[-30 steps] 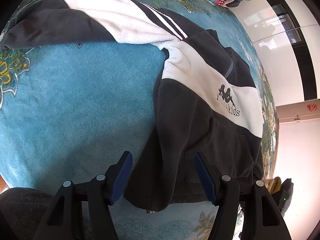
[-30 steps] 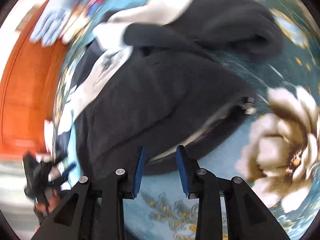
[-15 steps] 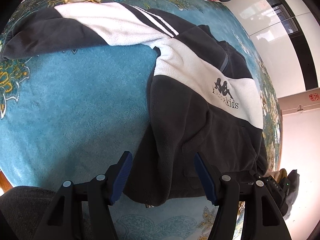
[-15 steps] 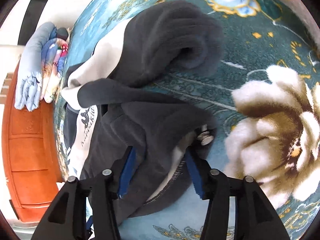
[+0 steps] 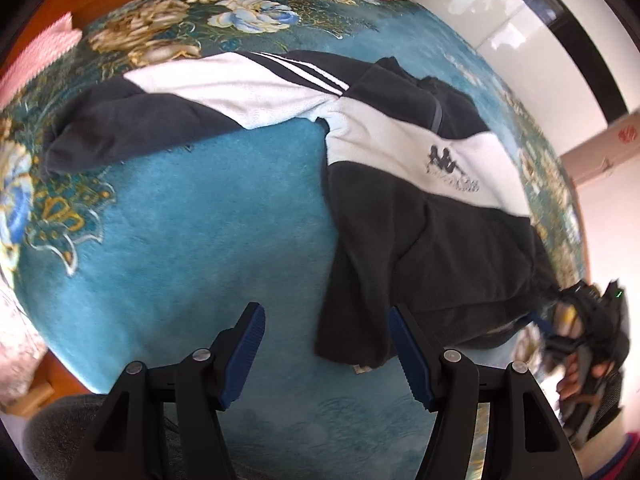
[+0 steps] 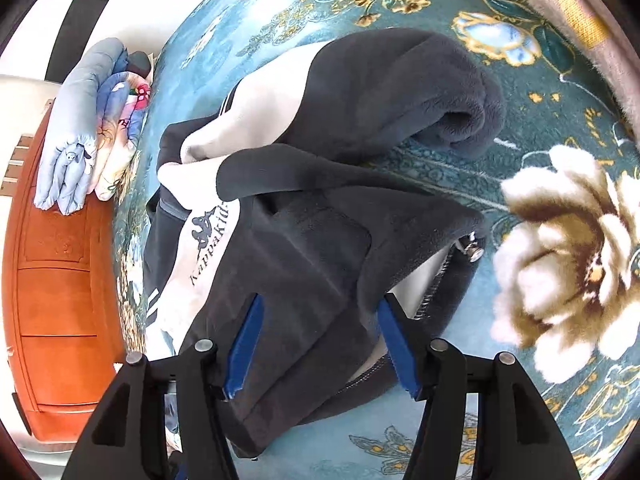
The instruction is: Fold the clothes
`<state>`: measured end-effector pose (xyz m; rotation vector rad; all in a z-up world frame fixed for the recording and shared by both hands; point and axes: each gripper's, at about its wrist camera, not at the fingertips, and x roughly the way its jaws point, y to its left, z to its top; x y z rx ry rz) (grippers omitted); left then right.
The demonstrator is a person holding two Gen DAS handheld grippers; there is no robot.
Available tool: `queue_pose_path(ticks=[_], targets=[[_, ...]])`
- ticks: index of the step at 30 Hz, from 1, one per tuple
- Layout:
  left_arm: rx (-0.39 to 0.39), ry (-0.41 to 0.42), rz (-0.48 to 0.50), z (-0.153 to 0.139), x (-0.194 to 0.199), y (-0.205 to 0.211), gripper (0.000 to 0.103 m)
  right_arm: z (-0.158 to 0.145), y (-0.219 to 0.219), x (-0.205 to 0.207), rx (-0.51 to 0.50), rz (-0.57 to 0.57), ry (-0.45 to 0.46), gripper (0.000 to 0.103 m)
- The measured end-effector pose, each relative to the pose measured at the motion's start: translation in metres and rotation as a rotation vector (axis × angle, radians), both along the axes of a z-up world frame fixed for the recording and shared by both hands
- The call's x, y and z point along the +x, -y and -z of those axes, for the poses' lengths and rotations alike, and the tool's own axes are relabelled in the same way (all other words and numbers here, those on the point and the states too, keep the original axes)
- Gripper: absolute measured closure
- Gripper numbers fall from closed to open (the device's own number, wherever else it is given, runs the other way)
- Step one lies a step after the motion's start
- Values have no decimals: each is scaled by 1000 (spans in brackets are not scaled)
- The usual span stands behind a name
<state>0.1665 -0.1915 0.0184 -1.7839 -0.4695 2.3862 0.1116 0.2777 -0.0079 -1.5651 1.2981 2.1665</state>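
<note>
A black and white fleece jacket (image 5: 400, 184) lies spread on a teal flowered blanket (image 5: 180, 240), one sleeve (image 5: 160, 108) stretched to the left. My left gripper (image 5: 326, 346) is open and empty, just above the jacket's bottom left hem corner (image 5: 352, 344). In the right wrist view the jacket (image 6: 304, 248) has its front flap folded over, with the zipper pull (image 6: 474, 250) showing and the other sleeve (image 6: 400, 92) bunched behind. My right gripper (image 6: 320, 344) is open, its jaws standing over the hem. The right gripper also shows in the left wrist view (image 5: 580, 328) at the far hem.
A stack of folded bedding (image 6: 88, 128) lies at the far edge of the bed by an orange wooden headboard (image 6: 60, 280). A pink cloth (image 5: 36, 56) lies at the left, a grey cloth (image 6: 580, 20) at the right wrist view's top right.
My right gripper has opened wider and let go of the hem it was nearly shut around. My left gripper has pulled back and left, staying open.
</note>
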Motion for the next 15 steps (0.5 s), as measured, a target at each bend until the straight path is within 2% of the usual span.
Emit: queue_pose_path(ticks=[4,8,12,15], targets=[[-112,-5,153,0,5,-19,35,4,-13,-4,-15,6,13,42],[-236,-21,366,4,19,-59,35,8,-18,-14,-25,-4,27,42],[-438,-34,587,17,33,-105,35,8,-19,-21,-52,-32,17,42],[-617,-11,697,37,38,-131,35,11,-20,-18,-73,-32,10,42]])
